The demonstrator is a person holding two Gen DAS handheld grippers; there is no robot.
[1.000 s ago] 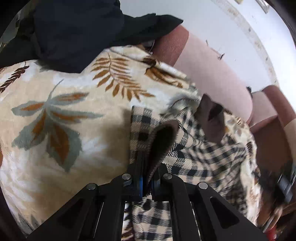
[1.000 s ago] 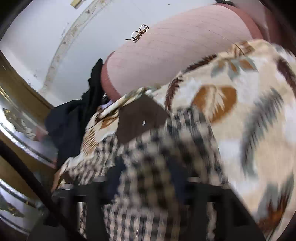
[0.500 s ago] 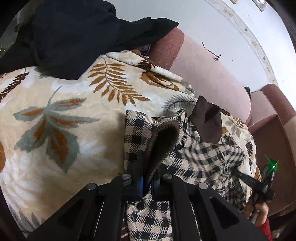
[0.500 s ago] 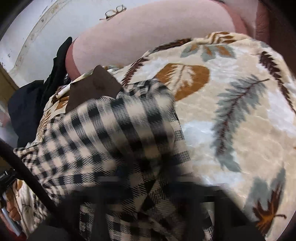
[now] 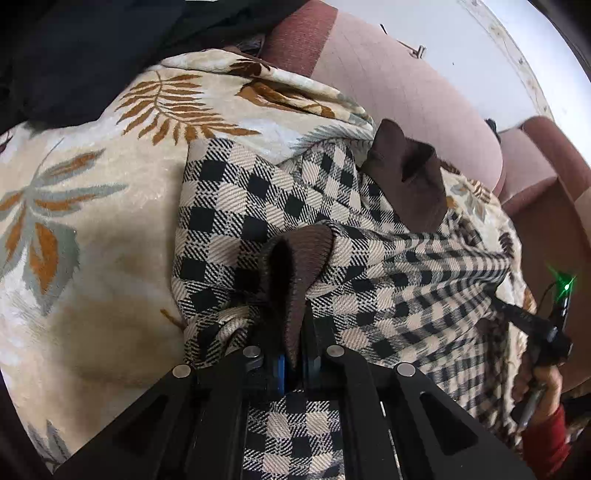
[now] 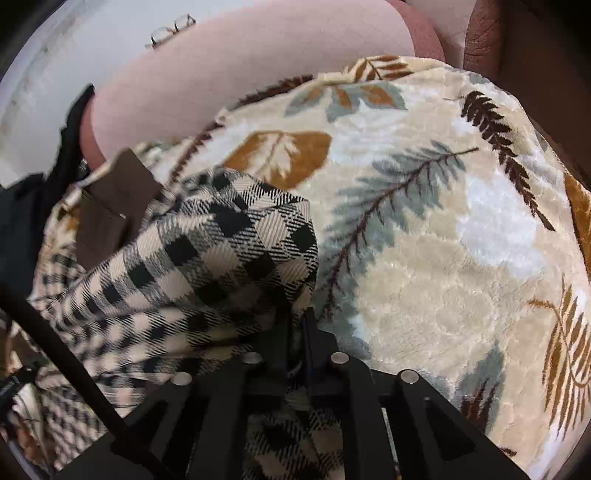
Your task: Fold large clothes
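A black-and-cream checked jacket (image 5: 280,206) lies spread on a leaf-patterned blanket (image 5: 92,206) that covers a pink sofa (image 5: 399,92). The left claw (image 5: 293,354) is pressed together on the jacket's brown ribbed cuff (image 5: 295,258), which stands up between its fingers. The right claw (image 6: 295,343) is pressed together on a fold of the checked cloth, with the fabric bunched up over its left side and blurred lower down. A brown collar (image 5: 406,177) sticks up at the far end of the jacket, near the sofa back. Dark clothing (image 5: 81,48) is piled at the blanket's far left edge. A pair of glasses (image 6: 171,29) rests on top of the sofa back.
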